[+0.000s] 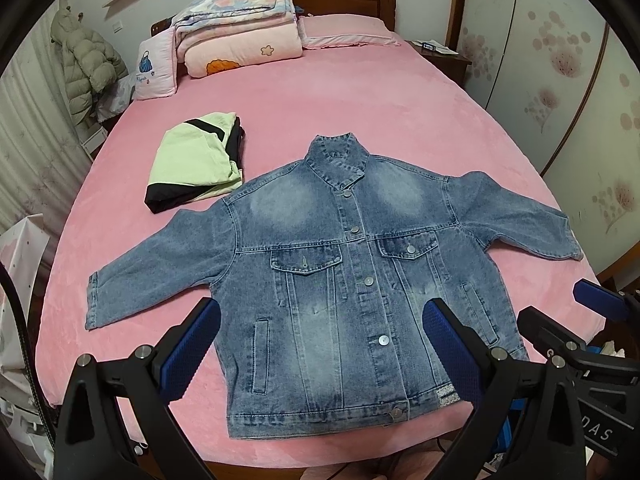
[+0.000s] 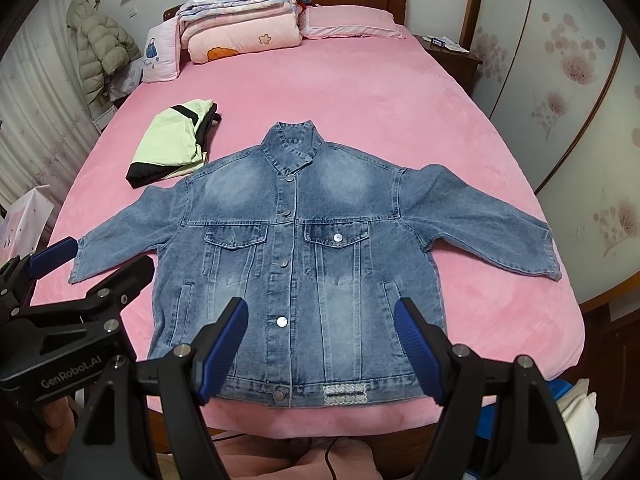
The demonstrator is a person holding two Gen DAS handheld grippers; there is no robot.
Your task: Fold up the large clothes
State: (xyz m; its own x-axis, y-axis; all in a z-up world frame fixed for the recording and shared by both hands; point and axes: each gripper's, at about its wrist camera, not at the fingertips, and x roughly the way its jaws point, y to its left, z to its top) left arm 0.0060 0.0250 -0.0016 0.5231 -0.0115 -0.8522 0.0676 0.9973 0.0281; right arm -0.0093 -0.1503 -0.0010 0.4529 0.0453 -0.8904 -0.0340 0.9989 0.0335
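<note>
A blue denim jacket (image 1: 336,280) lies flat, face up and buttoned, on the pink bed (image 1: 360,100), both sleeves spread out and its hem at the near edge. It also shows in the right wrist view (image 2: 296,256). My left gripper (image 1: 320,336) is open and empty, held above the jacket's lower half. My right gripper (image 2: 320,336) is open and empty, above the jacket's hem. The right gripper also shows at the right of the left wrist view (image 1: 560,312), and the left gripper at the left of the right wrist view (image 2: 96,260).
A folded green and black garment (image 1: 200,160) lies on the bed left of the jacket's collar. Stacked quilts (image 1: 236,28) and a pillow (image 1: 344,32) sit at the headboard. A nightstand (image 1: 444,56) and a wardrobe (image 1: 560,80) stand to the right.
</note>
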